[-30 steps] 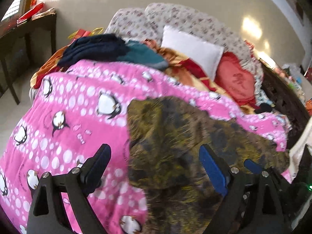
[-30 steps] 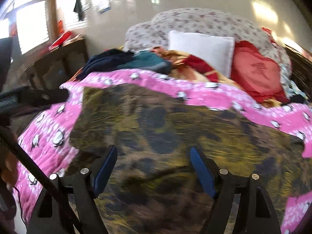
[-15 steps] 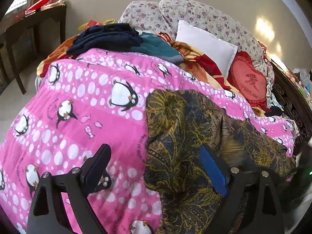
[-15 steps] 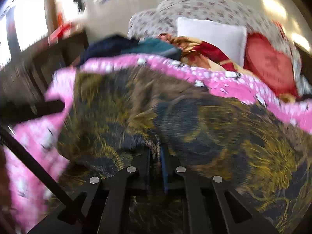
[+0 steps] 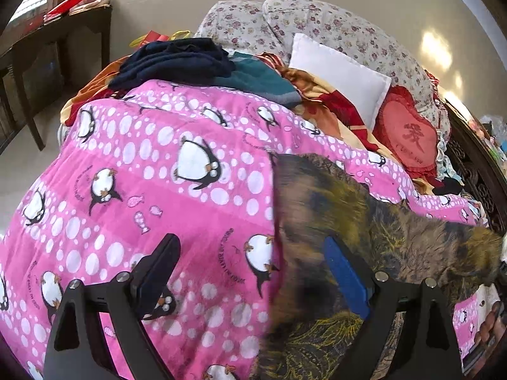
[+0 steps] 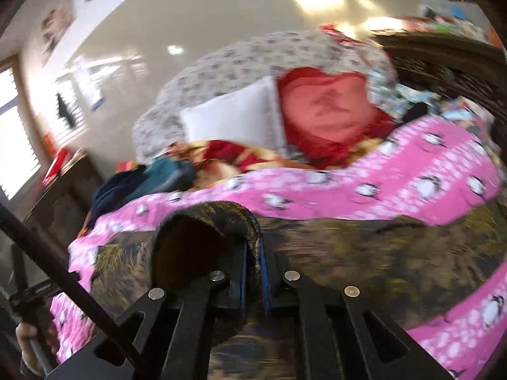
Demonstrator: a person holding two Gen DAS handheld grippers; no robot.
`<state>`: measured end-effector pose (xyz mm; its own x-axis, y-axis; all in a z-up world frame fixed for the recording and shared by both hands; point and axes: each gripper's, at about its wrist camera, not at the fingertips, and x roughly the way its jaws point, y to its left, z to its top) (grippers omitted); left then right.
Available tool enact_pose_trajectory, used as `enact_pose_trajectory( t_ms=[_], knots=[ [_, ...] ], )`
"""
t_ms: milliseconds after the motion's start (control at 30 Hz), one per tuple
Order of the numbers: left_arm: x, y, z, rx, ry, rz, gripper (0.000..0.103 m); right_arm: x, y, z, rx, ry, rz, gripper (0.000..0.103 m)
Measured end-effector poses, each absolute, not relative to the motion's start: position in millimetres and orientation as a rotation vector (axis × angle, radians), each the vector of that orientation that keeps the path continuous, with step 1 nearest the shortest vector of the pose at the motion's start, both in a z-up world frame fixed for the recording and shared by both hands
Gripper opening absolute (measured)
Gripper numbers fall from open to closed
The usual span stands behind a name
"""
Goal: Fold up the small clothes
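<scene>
A dark garment with a yellow and brown pattern (image 5: 342, 209) lies on the pink penguin quilt (image 5: 158, 190), at the right of the left wrist view. My left gripper (image 5: 250, 269) is open and empty, just above the garment's left edge. My right gripper (image 6: 253, 269) is shut on a fold of the garment (image 6: 218, 218), which arches up over the fingers. The rest of the garment (image 6: 364, 253) stretches to the right across the quilt (image 6: 412, 171).
At the head of the bed are a white pillow (image 5: 342, 72), a red heart cushion (image 5: 408, 133), floral pillows (image 5: 317, 22) and a heap of dark blue and teal clothes (image 5: 190, 60). A dark wooden table (image 5: 47, 41) stands at left. A dark carved bed frame (image 5: 475, 174) runs along the right.
My right gripper shut on the garment's edge and has lifted it, pulling the cloth to the right. My left gripper stayed open as the garment slid right beneath it.
</scene>
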<state>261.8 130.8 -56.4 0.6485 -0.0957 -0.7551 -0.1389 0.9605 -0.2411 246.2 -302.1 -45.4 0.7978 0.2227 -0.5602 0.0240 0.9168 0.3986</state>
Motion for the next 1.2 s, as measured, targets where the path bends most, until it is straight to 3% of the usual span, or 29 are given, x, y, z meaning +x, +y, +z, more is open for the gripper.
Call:
enact_pose_trajectory(
  t_ms=[200, 400, 433, 467, 533, 900, 1067, 1167, 1200],
  knots=[
    [286, 110, -65, -0.259, 0.910, -0.006, 0.091, 253, -315, -82, 0.449, 0.714, 0.091, 0.008],
    [328, 104, -77, -0.294, 0.936, -0.002, 0.091, 254, -310, -83, 0.428, 0.713, 0.115, 0.008],
    [334, 103, -79, -0.296, 0.938, -0.006, 0.087, 253, -310, -82, 0.424, 0.712, 0.118, 0.008],
    [338, 101, -82, -0.290, 0.944, -0.011, 0.056, 252, -308, -80, 0.418, 0.710, 0.122, 0.008],
    [347, 101, -88, -0.308, 1.008, -0.062, 0.010, 250, -306, -77, 0.416, 0.708, 0.136, 0.008],
    [357, 132, -56, -0.152, 0.969, -0.060, 0.000, 241, -314, -49, 0.619, 0.687, 0.373, 0.008],
    [365, 163, -76, -0.254, 1.010, -0.035, 0.000, 270, -321, -90, 0.631, 0.786, 0.211, 0.008],
    [350, 161, -74, -0.278, 1.002, -0.082, 0.005, 274, -326, -108, 0.599, 0.831, 0.113, 0.013],
    [346, 158, -72, -0.269, 1.001, -0.092, 0.011, 272, -329, -111, 0.622, 0.833, 0.115, 0.022]
  ],
)
